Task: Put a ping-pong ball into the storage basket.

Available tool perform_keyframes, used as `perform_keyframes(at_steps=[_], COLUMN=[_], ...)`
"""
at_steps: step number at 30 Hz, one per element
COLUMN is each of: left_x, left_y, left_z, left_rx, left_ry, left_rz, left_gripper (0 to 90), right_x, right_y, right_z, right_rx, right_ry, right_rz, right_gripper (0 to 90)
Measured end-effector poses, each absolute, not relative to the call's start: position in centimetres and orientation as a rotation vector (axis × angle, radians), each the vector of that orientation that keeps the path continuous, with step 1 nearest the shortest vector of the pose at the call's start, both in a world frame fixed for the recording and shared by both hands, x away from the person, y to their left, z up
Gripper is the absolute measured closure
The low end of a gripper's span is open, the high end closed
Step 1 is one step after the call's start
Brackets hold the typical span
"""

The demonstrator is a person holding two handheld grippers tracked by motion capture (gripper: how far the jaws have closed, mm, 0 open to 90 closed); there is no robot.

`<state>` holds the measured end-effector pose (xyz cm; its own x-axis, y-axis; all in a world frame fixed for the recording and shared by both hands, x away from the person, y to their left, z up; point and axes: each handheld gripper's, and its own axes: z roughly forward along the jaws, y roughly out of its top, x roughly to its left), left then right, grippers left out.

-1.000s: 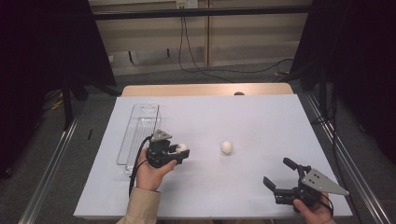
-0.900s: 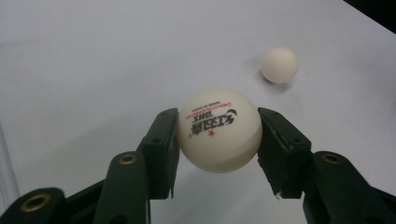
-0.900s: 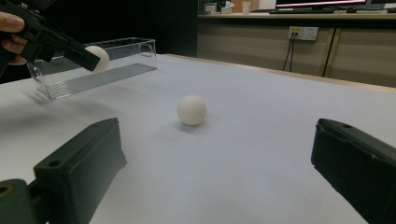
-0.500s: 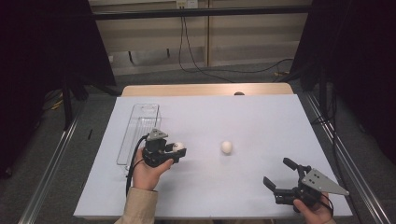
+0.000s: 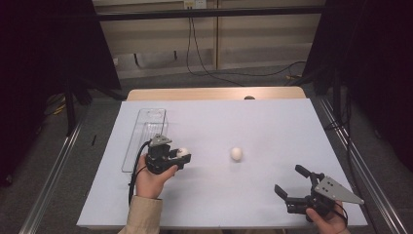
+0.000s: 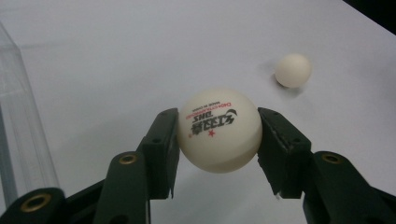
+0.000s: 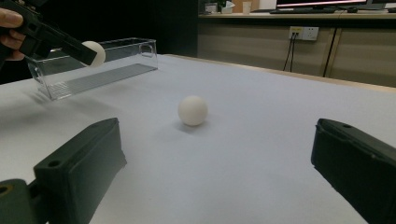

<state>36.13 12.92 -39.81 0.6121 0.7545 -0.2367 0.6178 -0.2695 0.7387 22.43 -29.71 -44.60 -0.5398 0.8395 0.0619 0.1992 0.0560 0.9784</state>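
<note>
- The left gripper (image 5: 181, 157) is sitting in the person's left hand (image 5: 152, 179) near the table's left side, jaws pointing to the right, twd the middle.
- It is pinching a white ball (image 6: 219, 130) btw its two jaws; the printed logo is facing the left gripper view upside down.
- A ball is round, so no long axis to tell.
- A second ball (image 5: 236, 153) is lying free on the white table (image 5: 272, 122), near the centre, well apart from both grippers.
- A clear tray (image 5: 146, 131) is lying just beside the left gripper, long axis running away from the person.
- The right gripper (image 5: 294, 185) is resting low at the near right corner, jaws spread wide w/ nothing btw them, pointing left-forward twd the free ball.
</note>
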Motion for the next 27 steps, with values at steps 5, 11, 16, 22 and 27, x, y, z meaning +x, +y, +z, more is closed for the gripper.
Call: perform_keyframes(at_steps=[5,11,16,22,27], left_x=[36.1,36.2,36.2,36.3,36.3], left_y=[13.1,13.3,13.6,13.9,14.2], left_z=[-39.8,-39.7,-39.5,-39.4,-39.2], left_rx=[1.981,1.981,1.983,1.976,1.974], left_ry=[1.092,1.095,1.094,1.104,1.113], left_rz=[0.21,0.216,0.224,0.23,0.235], left_gripper=[51.0,51.0,51.0,51.0,51.0], right_x=[22.4,22.4,22.4,22.4,22.4], right_y=[-29.7,-29.7,-29.7,-29.7,-29.7], right_z=[-44.6,-44.6,-44.6,-44.6,-44.6], right_rx=[1.042,1.042,1.042,1.043,1.043], right_ry=[1.793,1.793,1.792,1.793,1.794], right_rz=[1.522,1.522,1.523,1.522,1.522], right_gripper=[1.5,1.5,1.5,1.5,1.5])
